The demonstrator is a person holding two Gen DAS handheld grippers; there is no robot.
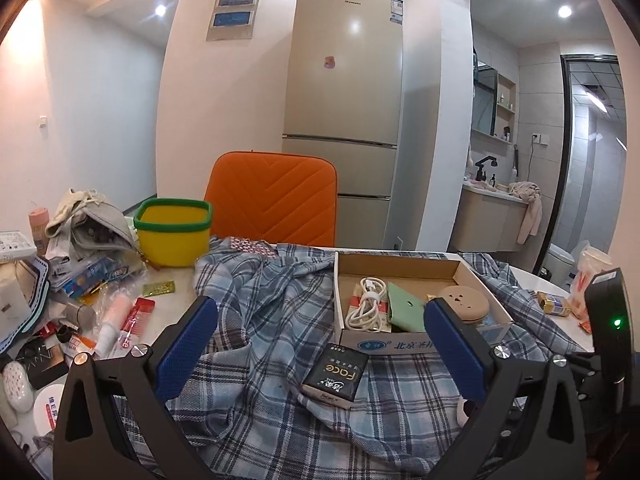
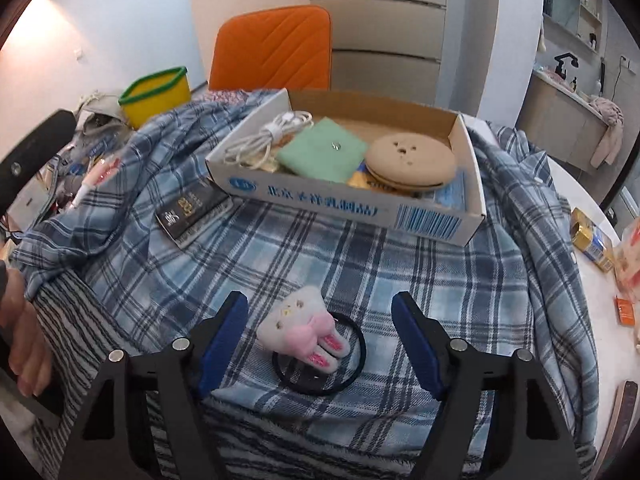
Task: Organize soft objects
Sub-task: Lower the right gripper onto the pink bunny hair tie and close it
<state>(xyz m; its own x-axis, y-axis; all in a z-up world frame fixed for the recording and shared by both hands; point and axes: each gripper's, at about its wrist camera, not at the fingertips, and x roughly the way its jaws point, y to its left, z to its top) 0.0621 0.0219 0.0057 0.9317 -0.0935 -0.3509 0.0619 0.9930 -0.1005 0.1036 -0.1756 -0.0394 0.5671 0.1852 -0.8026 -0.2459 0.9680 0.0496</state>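
Observation:
A plush bunny hair tie (image 2: pixel 301 330) with a black elastic loop lies on the blue plaid blanket (image 2: pixel 320 256). My right gripper (image 2: pixel 320 334) is open, its blue pads on either side of the bunny, not touching it. A cardboard box (image 2: pixel 352 200) behind holds a white cable (image 2: pixel 268 136), a green pouch (image 2: pixel 322 150) and a round tan pouch (image 2: pixel 412 158). My left gripper (image 1: pixel 320 340) is open and empty above the blanket (image 1: pixel 260 300), in front of the box (image 1: pixel 380 344) and a black Face pack (image 1: pixel 336 372).
A yellow bin with green rim (image 1: pixel 173 230) and a clutter pile (image 1: pixel 60 280) sit at the left. An orange chair (image 1: pixel 272 200) stands behind the table. Small packets (image 2: pixel 592 240) lie on the white table at the right. A black pack (image 2: pixel 192 212) lies on the blanket.

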